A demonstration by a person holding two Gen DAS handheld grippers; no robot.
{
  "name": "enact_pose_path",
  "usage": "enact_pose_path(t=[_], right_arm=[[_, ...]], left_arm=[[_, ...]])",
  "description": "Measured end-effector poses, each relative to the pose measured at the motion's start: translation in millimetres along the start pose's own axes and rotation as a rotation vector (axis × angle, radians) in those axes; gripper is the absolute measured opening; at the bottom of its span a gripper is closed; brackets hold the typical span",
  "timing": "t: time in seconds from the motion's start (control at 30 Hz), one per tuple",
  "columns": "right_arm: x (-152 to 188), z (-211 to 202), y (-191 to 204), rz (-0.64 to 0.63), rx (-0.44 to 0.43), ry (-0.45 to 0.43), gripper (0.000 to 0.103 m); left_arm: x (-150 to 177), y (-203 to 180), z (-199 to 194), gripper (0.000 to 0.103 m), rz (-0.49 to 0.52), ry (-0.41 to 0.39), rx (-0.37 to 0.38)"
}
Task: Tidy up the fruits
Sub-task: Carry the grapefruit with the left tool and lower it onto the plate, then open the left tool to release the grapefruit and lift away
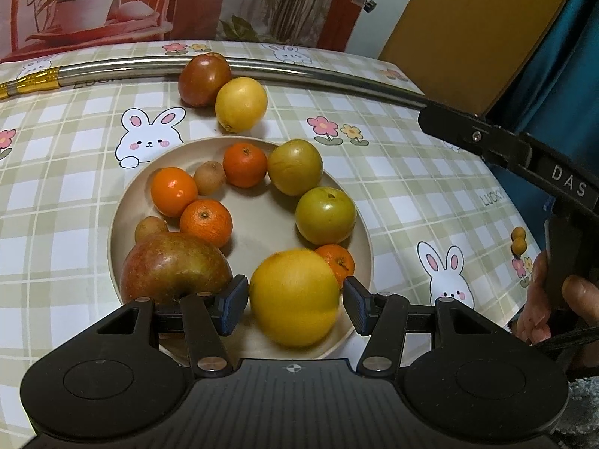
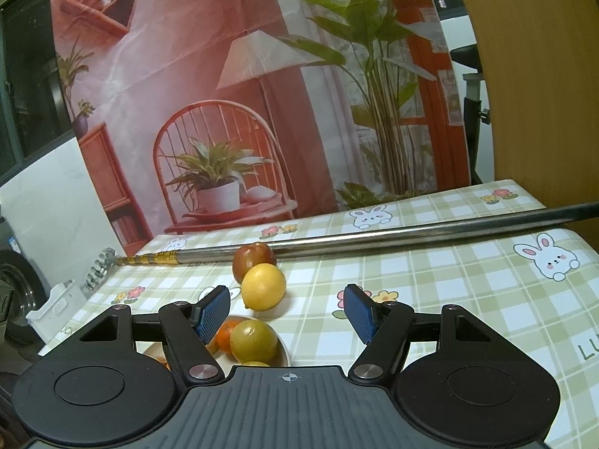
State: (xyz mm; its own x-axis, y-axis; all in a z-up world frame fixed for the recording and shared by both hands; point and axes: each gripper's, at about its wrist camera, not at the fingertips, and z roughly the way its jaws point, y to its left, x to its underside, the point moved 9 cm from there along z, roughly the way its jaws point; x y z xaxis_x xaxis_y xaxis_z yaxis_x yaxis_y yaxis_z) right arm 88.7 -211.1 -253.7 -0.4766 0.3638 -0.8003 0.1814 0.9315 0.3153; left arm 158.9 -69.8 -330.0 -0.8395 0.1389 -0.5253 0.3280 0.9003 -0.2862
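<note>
A beige plate holds several fruits: mandarins, green-yellow plums, small kiwis, a red-green apple and a big yellow orange. My left gripper is open, its pads on either side of the big yellow orange, apart from it. A lemon and a red apple lie on the table beyond the plate; they also show in the right wrist view as lemon and apple. My right gripper is open and empty above the plate's far edge.
A steel telescopic rod lies across the table behind the fruits, its clamp at the right near the other hand. The checked bunny tablecloth covers the table. A printed backdrop hangs behind; a white basket stands off the left edge.
</note>
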Motion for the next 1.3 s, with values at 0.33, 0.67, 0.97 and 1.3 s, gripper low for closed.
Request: enact_pose_path(t=[0.33,0.67,0.97,1.3], right_arm=[[0,0,0,-0.001,-0.001,0.001,0.064],[1,0,0,-0.002,-0.001,0.004,0.064],[6,1,1,0.006,-0.002,0.018,0.064],[8,2,-2,0.014,-0.005,0.028,0.064]], left_arm=[[-3,-2,-7,0.059,0.018,-0.036,-0.013],[-14,-3,-28,0.059,0.041,-0.135,-0.053],[-26,9,-50,0.059,0.028,-0.227,-0.125],[-36,33,-64,0.064,-0.013,-0.281,-0.213]])
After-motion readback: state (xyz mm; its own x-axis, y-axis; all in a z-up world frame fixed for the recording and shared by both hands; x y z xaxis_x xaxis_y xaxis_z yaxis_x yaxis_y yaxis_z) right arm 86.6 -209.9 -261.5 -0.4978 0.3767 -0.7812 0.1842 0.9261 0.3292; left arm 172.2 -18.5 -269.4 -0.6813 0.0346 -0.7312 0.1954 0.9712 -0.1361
